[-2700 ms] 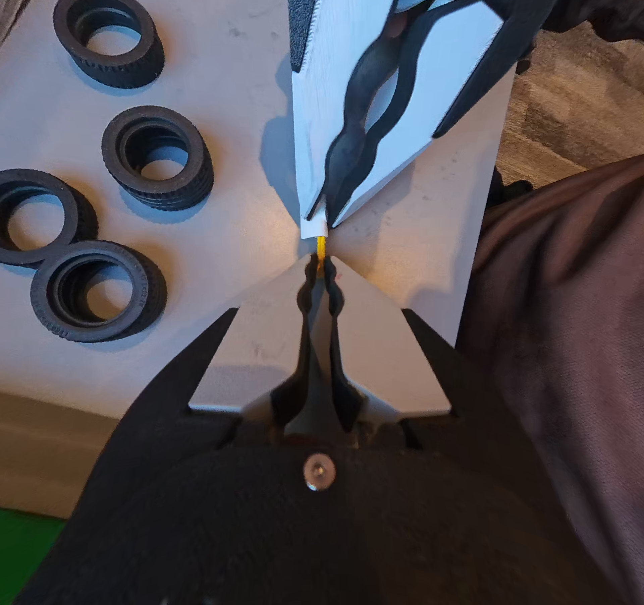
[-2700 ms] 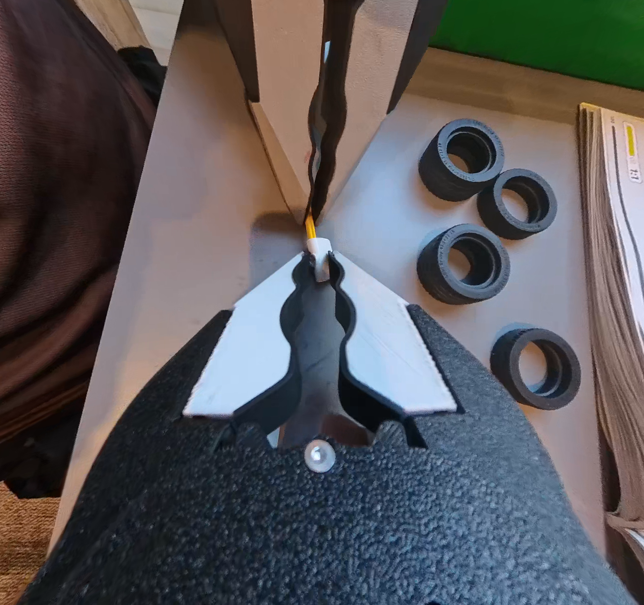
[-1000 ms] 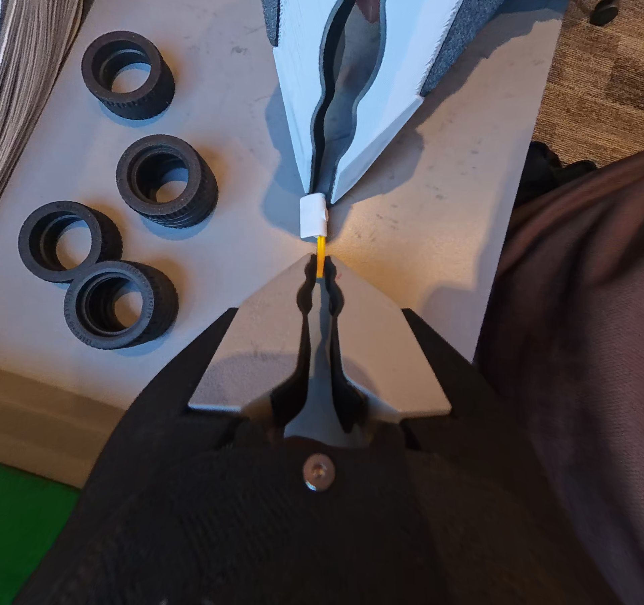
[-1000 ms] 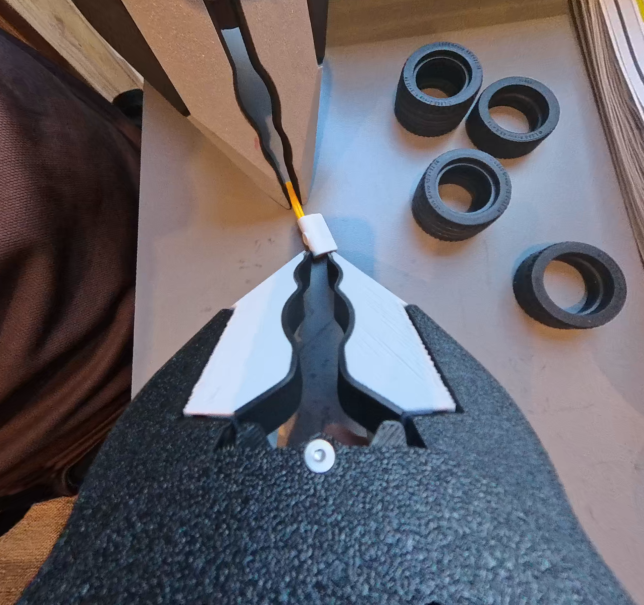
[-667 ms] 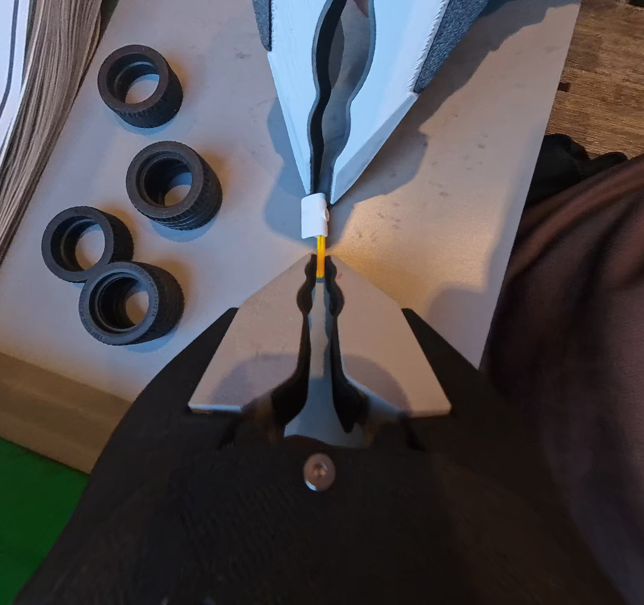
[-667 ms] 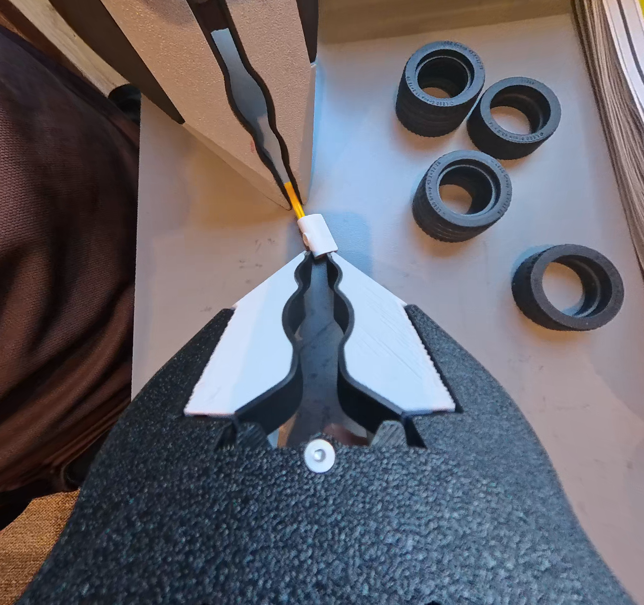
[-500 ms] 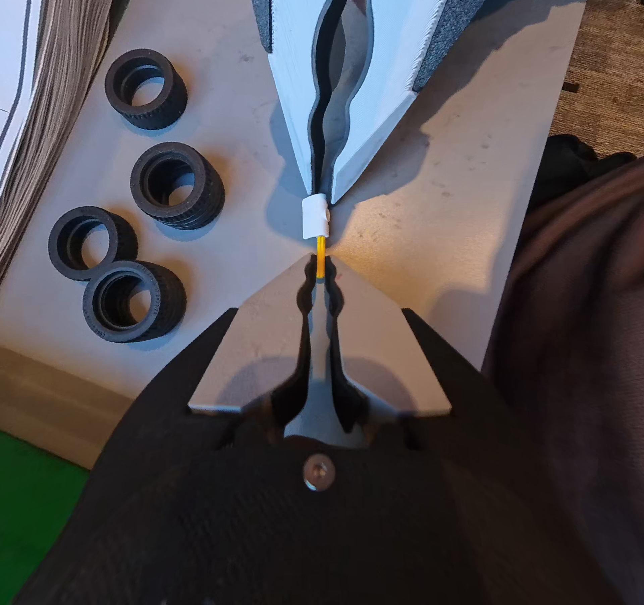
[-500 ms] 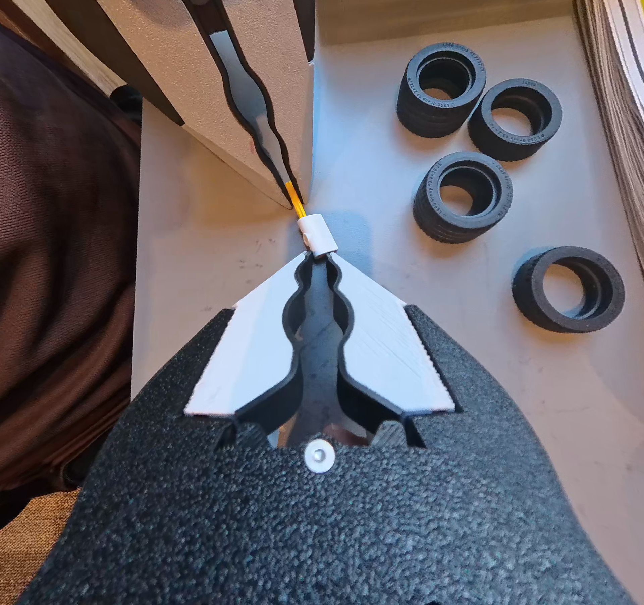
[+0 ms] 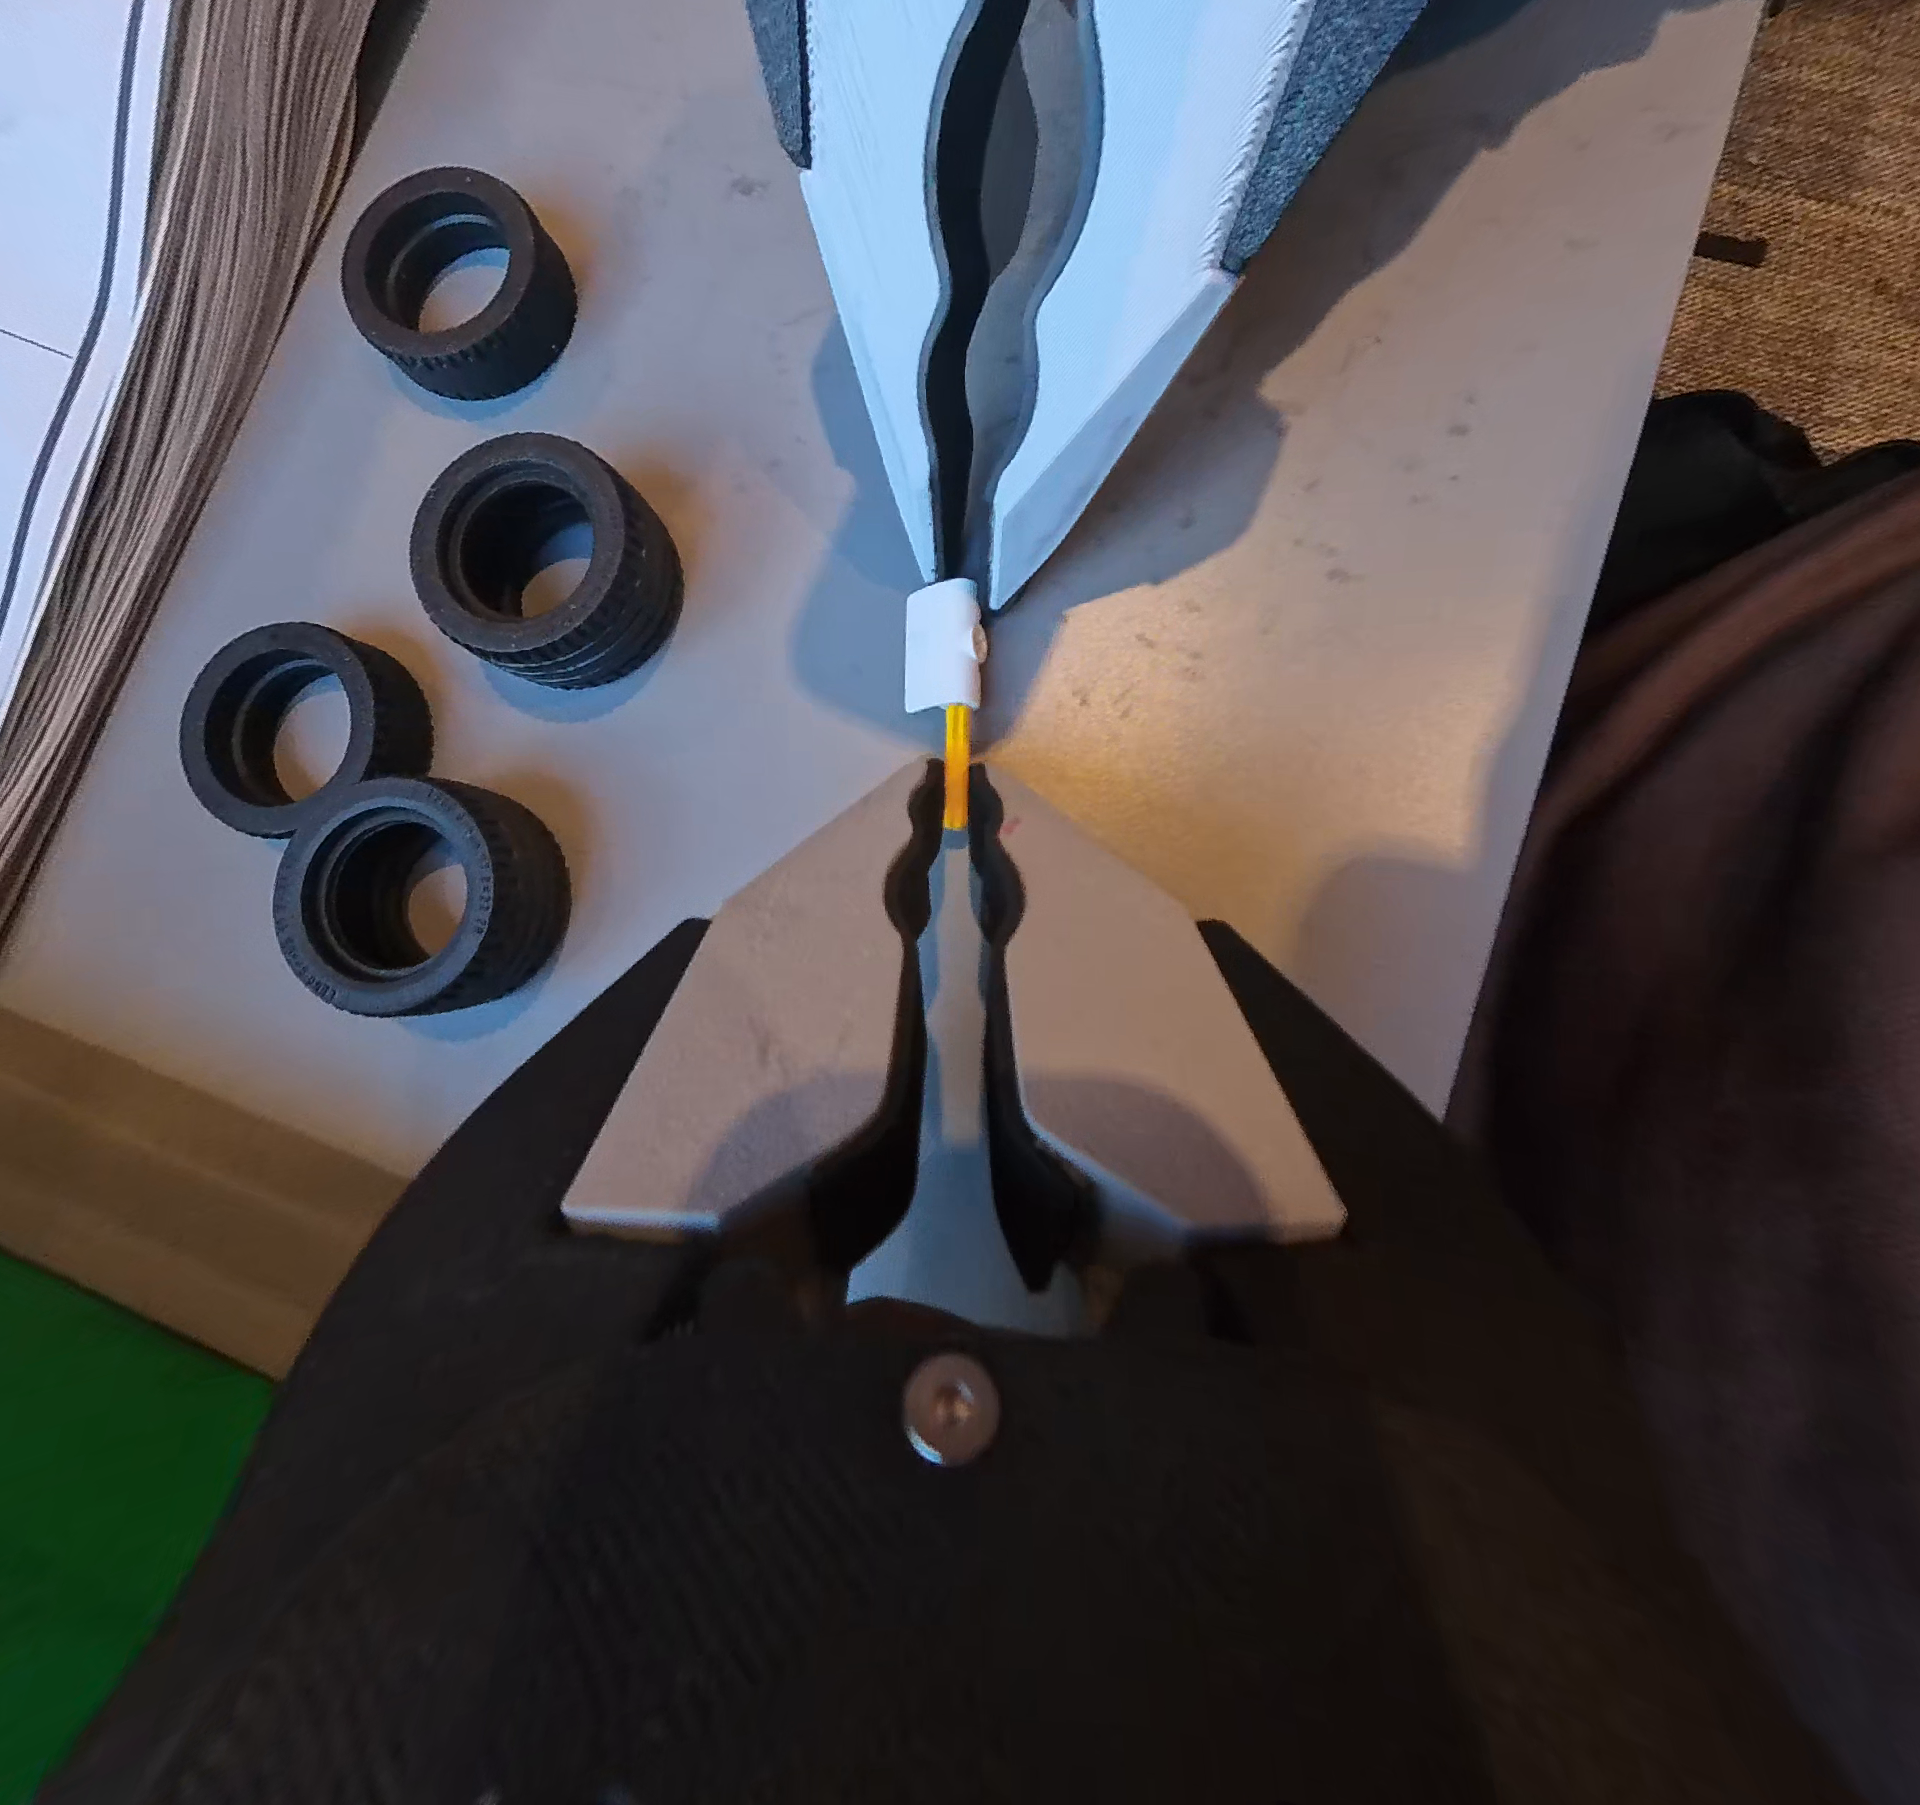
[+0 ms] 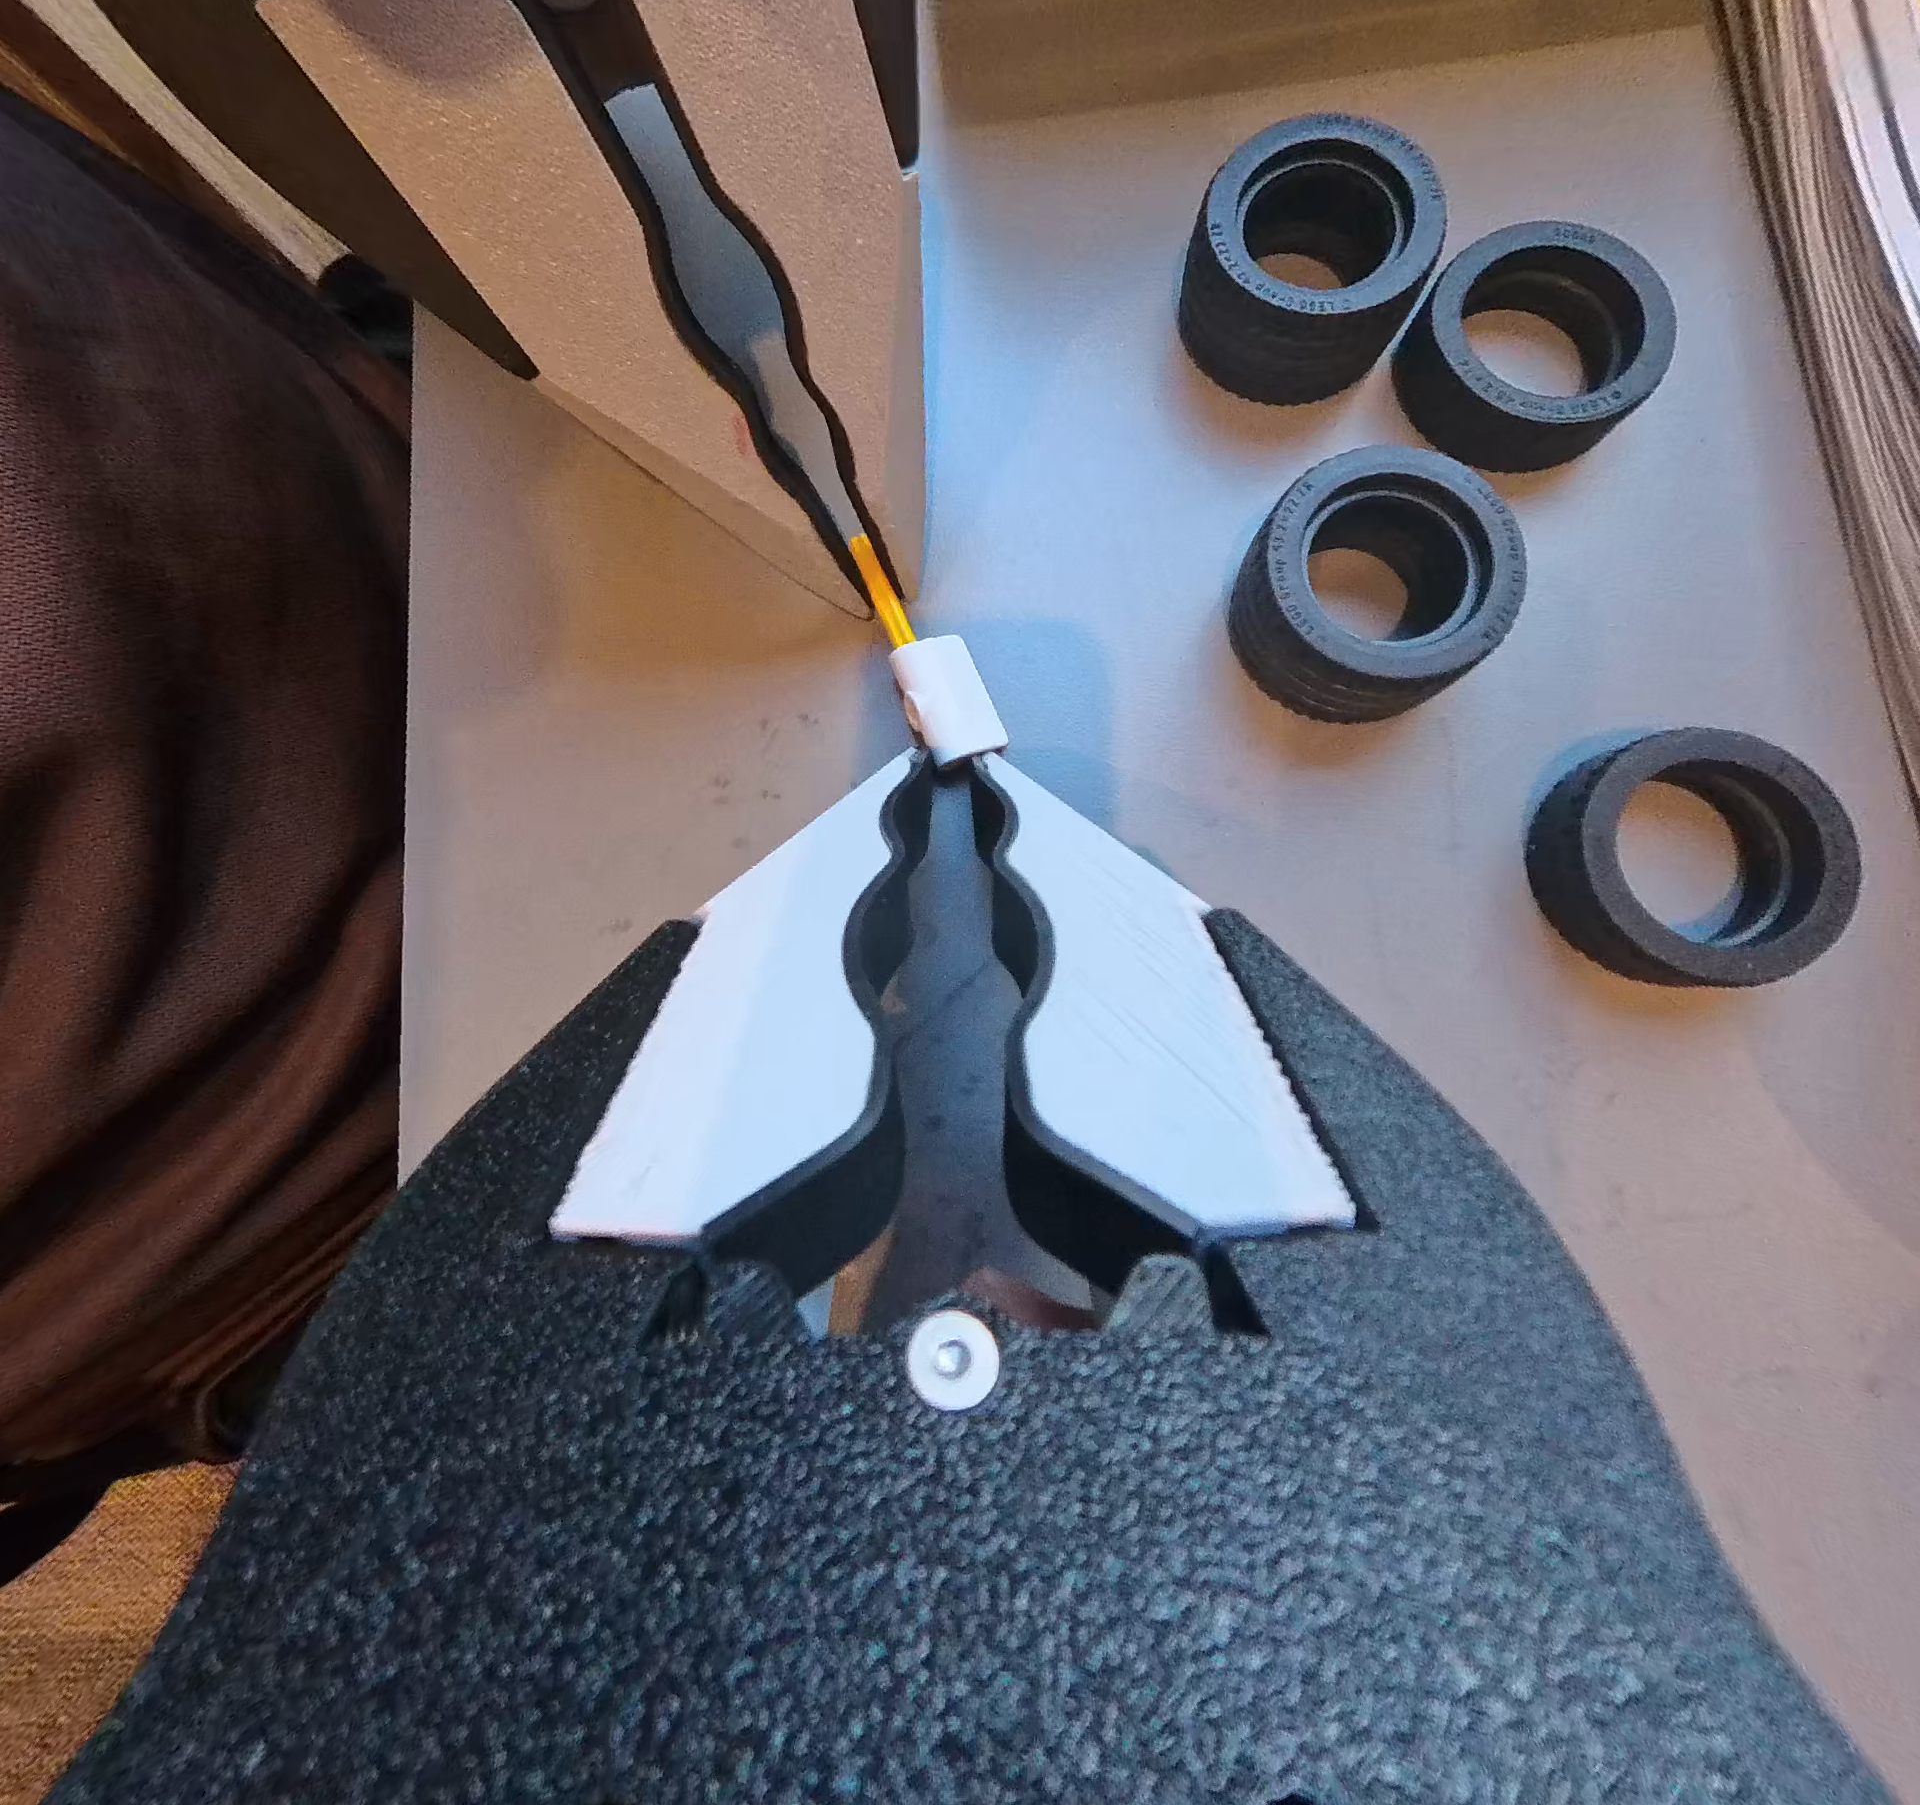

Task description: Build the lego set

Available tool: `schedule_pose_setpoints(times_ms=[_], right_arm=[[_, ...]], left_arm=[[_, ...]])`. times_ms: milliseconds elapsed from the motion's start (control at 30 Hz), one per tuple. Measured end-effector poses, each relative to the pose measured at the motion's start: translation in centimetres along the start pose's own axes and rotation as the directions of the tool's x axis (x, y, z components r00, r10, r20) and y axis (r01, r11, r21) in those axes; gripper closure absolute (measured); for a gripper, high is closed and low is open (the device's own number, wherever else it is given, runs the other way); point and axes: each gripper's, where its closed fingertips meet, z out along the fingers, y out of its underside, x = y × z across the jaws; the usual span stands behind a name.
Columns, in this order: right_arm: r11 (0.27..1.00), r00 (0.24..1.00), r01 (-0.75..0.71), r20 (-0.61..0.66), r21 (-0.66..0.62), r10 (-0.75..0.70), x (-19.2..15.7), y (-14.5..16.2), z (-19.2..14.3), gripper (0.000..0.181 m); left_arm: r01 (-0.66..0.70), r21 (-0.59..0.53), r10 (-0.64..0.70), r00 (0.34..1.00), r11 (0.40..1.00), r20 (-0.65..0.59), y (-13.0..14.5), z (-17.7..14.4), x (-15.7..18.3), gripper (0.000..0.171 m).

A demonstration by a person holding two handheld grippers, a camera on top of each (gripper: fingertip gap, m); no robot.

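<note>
Yellow axle spans the gap between the two grippers, tip to tip, above the worktop. Left gripper jaws pinch its near end. White connector sits on its far end, pinched at the tips of the right gripper jaws. Four black tyres lie on the worktop left of the left jaws, well apart from them.
</note>
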Motion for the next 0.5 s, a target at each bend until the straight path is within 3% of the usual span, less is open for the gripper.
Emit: schedule_pose_setpoints(times_ms=[500], right_arm=[[0.999, 1.0, 0.015, -0.02, -0.028, -0.016, 0.12, -0.1, 0.11, 0.175]], left_arm=[[0.004, -0.013, -0.004, 1.0, 1.0, 0.011, 0.09, 0.04, -0.19, 0.17]])
